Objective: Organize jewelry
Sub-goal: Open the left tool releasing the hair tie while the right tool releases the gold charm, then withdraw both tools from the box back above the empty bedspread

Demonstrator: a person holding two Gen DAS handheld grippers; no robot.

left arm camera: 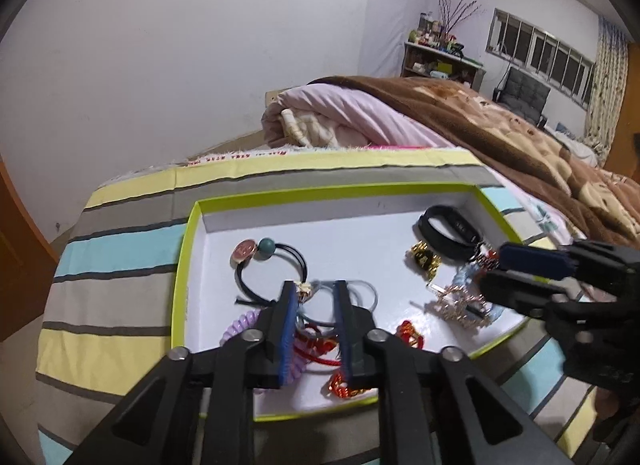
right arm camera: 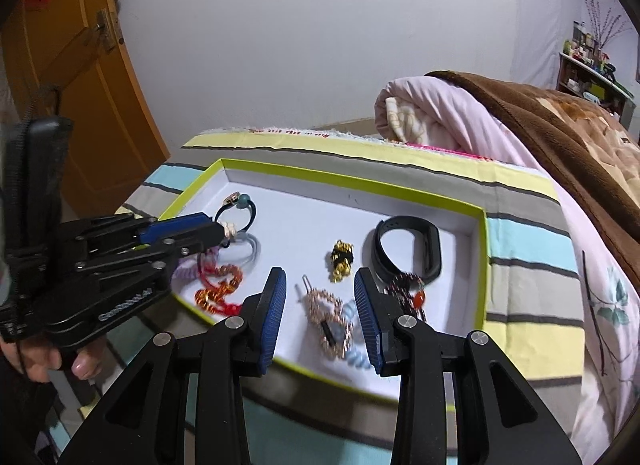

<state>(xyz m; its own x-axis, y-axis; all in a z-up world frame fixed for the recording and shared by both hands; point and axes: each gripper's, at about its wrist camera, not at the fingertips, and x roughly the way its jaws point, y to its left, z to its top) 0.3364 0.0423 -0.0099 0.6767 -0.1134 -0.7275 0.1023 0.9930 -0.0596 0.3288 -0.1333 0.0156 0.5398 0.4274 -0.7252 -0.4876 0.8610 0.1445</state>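
In the near right part of the green-rimmed white tray (right arm camera: pixel 482 265) on the bed, the rose-gold openwork hair clip (right arm camera: pixel 326 315) lies atop a pale blue coil tie, its length running away from the camera. It sits directly between and just ahead of the right tongs (right arm camera: pixel 320 297), spread open and empty. The left tongs (left arm camera: pixel 316 297), also open and holding nothing, hover farther off over the grey hair ties (left arm camera: pixel 360 293).

hair ties (left arm camera: pixel 280 285) left in tray (left arm camera: pixel 192 225), wristband (left arm camera: pixel 448 231) right

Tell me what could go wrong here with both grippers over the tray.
1. The left gripper hangs open over tangled hair ties and red cord; closing may lift several together.
2. The right gripper straddles a gold clip lying on a blue coil tie; it could snag both.
3. The shallow tray sits on soft bedding, so a push might shift it.
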